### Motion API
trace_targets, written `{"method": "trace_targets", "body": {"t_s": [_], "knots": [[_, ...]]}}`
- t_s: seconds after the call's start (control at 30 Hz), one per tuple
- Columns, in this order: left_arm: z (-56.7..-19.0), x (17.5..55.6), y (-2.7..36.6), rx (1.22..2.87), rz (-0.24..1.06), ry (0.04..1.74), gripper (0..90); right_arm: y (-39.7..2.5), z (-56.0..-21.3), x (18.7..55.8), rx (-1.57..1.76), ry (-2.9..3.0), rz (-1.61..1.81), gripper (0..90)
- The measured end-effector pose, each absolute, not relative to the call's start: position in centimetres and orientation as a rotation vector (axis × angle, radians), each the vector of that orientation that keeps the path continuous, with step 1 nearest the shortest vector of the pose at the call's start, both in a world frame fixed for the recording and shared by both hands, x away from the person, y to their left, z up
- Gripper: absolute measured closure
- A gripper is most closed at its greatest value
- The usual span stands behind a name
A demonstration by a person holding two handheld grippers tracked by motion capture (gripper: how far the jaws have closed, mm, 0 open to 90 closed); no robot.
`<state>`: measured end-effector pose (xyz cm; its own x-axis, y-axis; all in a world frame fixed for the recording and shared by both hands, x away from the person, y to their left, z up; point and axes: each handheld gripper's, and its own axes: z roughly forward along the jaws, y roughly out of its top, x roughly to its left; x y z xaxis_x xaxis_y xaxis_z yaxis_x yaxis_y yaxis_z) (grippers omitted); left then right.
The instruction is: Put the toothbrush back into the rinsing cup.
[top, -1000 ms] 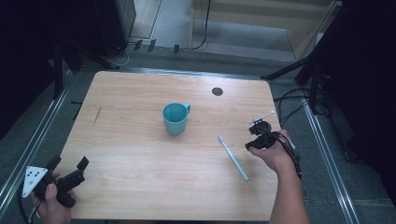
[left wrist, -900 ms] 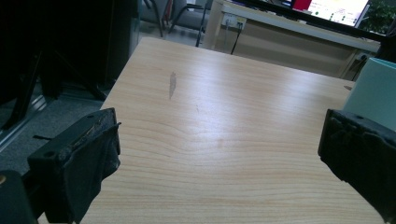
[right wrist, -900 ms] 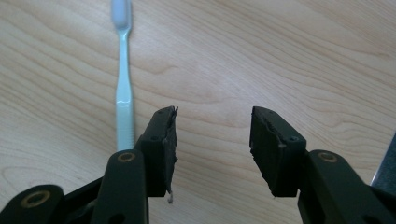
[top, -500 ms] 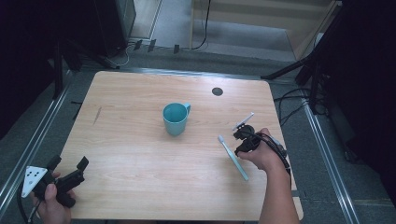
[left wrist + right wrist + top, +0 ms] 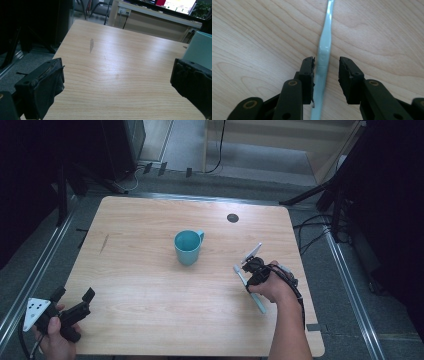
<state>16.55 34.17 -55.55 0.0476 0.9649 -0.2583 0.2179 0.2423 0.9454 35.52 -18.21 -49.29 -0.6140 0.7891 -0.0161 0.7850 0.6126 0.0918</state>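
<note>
Right fingers: pads (image 5: 308,75) stand apart on either side of the toothbrush (image 5: 323,62), jaws not yet closed; the left pad looks to be touching or just beside the handle, the right pad has a clear gap.
Right gripper: my right gripper (image 5: 250,270) is down at the table, at the right side, with the hand (image 5: 274,287) behind it, nearer me.
Toothbrush: pale blue-green, lying flat on the wood; in the high view (image 5: 248,288) it runs from near the gripper back toward the near right edge, partly under my hand.
Step in hand: I judge this the grasp of the toothbrush, jaws set astride the handle, squeeze not made.
Next move: close evenly on the handle, then lift straight up; I'd centre the jaws a touch first, since the handle sits nearer one pad and may roll or skid when pinched.
Left fingers: pads (image 5: 47,82) spread wide, nothing between them.
Left gripper: my left gripper (image 5: 72,307) rests idle at the near left corner, well apart from the work.
Mug: teal mug (image 5: 188,247) upright mid-table, handle to the far right; likely where the toothbrush belongs, though that is my guess. Its pale wall also edges into the left gripper view (image 5: 200,47).
Table: light wood (image 5: 150,285), a dark mark at left (image 5: 104,243), a round black grommet far right (image 5: 232,217).
In the way: nothing lies between toothbrush and mug; path looks open.
</note>
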Motion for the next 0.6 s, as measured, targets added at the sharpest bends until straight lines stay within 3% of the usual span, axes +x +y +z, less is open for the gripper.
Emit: {"method": "trace_targets", "body": {"t_s": [0.6], "knots": [[-55.6, 16.5, 34.2, 1.198, 0.854, 1.414, 0.0, -17.6, -50.4, 35.7, 1.397, 2.757, 0.034, 79.3]]}}
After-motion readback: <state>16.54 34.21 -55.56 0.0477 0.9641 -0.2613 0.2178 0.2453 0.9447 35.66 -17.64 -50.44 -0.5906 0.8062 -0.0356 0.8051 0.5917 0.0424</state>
